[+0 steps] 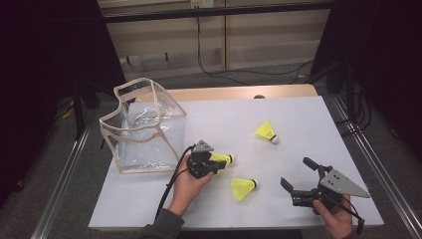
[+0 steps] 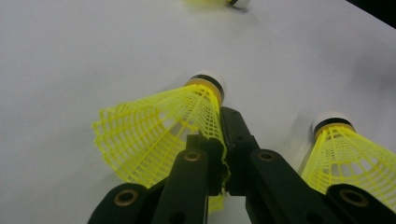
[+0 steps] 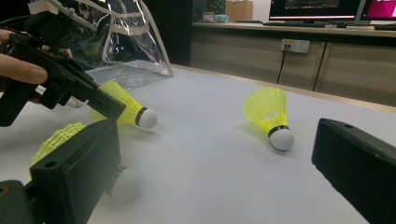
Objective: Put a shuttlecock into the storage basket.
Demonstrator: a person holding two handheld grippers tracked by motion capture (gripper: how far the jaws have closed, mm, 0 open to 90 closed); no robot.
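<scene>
left gripper [image 1: 215, 164] was clamped on the mesh skirt of a yellow shuttlecock [image 1: 222, 159] near table [image 1: 298, 114] centre; in the left gripper view the jaws stood pinched nearly together w/ the skirt edge [image 2: 205, 126] caught between them, cork [image 2: 208, 82] pointing to 12 o'clock past the jaw tips. in the high view the shuttle's long axis ran abt 9-to-3, cork at the 3 end, lying level. looked barely off the table surface or maybe just resting on it, hard to tell.

clear bag [image 1: 144, 127] stood open-topped at roughly 10 o'clock from the left gripper, close by, so the left hand [image 1: 186, 186] was much the nearer one to it. any carry to the bag would go up and toward 10, cork trailing.

right gripper [image 1: 298, 178] sat at the table's 5 o'clock corner, jaws spread wide w/ nothing between them, held in the right hand [image 1: 336, 219]. second shuttlecock [image 1: 243, 187] lay at its 9 o'clock, cork toward the gripper; third shuttlecock [image 1: 266, 131] at abt 11, farther off. in the right gripper view the near one [image 3: 60, 137] sat partly behind the left jaw, the far one [image 3: 270, 112] lay between the jaws' lines, well ahead.
</scene>
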